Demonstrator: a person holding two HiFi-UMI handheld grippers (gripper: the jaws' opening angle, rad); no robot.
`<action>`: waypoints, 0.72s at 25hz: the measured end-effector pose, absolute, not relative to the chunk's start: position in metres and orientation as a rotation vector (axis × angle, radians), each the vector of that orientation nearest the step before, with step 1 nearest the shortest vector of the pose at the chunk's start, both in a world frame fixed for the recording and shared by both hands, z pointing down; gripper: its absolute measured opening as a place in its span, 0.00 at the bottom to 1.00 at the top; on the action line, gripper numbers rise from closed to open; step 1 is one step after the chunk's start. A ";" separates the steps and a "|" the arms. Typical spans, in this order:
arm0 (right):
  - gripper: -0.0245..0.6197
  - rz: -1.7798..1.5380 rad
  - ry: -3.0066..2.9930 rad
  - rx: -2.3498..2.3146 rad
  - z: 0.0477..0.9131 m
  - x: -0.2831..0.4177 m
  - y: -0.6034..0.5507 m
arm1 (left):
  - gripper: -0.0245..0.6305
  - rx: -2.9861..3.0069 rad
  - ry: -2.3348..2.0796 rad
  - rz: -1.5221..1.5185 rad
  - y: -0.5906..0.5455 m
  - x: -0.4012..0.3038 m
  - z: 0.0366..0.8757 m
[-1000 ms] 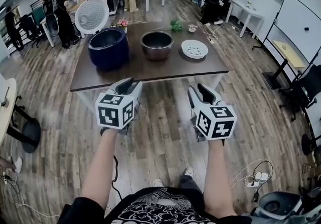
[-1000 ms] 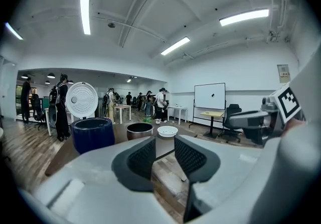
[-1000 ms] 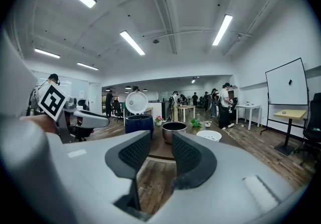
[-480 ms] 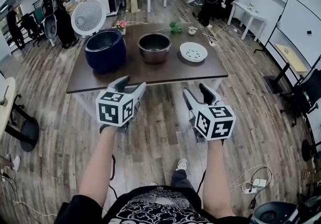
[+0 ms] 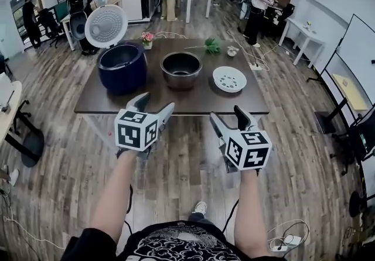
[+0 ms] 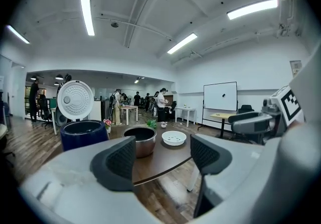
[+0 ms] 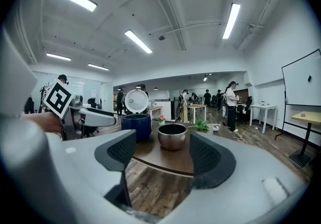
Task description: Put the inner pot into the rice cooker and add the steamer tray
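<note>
From the head view, my left gripper (image 5: 155, 105) and right gripper (image 5: 227, 114) hang short of the near edge of the worktop (image 5: 176, 99). Both sets of jaws are spread and carry nothing, and they have just been opening. The inner pot (image 5: 181, 69) stands mid-worktop, not yet in the rice cooker (image 5: 122, 67). The cooker sits just left of the pot with its lid (image 5: 106, 26) swung up, and the steamer tray (image 5: 229, 78) lies just right of the pot. In the left gripper view my jaws stand wide with only air between them. The pot (image 6: 140, 140) shows well beyond them, with the tray (image 6: 174, 138) to its right and the cooker (image 6: 83, 135) to its left. In the right gripper view my jaws are likewise parted and empty. The pot (image 7: 172, 136) is framed in the gap but well apart from me, and the cooker (image 7: 136, 126) is at its left. I judge the pot to be stiff, smooth metal, fairly weighty and prone to slip. I would take it at the rim on opposite sides, one jaw inside the wall and one outside. The tray looks light and perforated, so a pinch on its rim should do.
</note>
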State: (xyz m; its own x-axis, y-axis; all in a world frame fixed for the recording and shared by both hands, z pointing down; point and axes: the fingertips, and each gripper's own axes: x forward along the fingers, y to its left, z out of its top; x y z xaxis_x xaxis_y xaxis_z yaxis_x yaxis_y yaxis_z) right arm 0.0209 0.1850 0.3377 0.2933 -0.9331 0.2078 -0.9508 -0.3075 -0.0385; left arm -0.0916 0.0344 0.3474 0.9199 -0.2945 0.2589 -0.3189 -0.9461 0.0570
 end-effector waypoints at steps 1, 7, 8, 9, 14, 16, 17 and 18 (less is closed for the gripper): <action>0.54 0.291 -1.803 2.447 0.336 0.029 0.182 | 0.57 2.973 -0.488 0.374 0.033 -0.085 0.346; 0.61 0.300 -1.874 2.410 0.335 0.071 0.165 | 0.63 2.944 -0.546 0.359 0.024 -0.057 0.344; 0.61 0.301 -1.886 2.400 0.336 0.076 0.163 | 0.66 2.939 -0.559 0.347 0.023 -0.053 0.344; 0.62 0.305 -1.901 2.386 0.336 0.081 0.161 | 0.69 2.933 -0.576 0.341 0.022 -0.050 0.343; 0.65 0.321 -1.961 2.322 0.339 0.100 0.146 | 0.69 2.917 -0.659 0.370 0.012 -0.034 0.344; 0.65 0.321 -1.985 2.300 0.340 0.107 0.141 | 0.69 2.909 -0.684 0.371 0.010 -0.027 0.343; 0.65 0.322 -1.995 2.288 0.340 0.110 0.138 | 0.69 2.905 -0.697 0.373 0.009 -0.023 0.343; 0.65 0.325 -2.004 2.276 0.341 0.114 0.137 | 0.69 2.903 -0.710 0.376 0.008 -0.020 0.343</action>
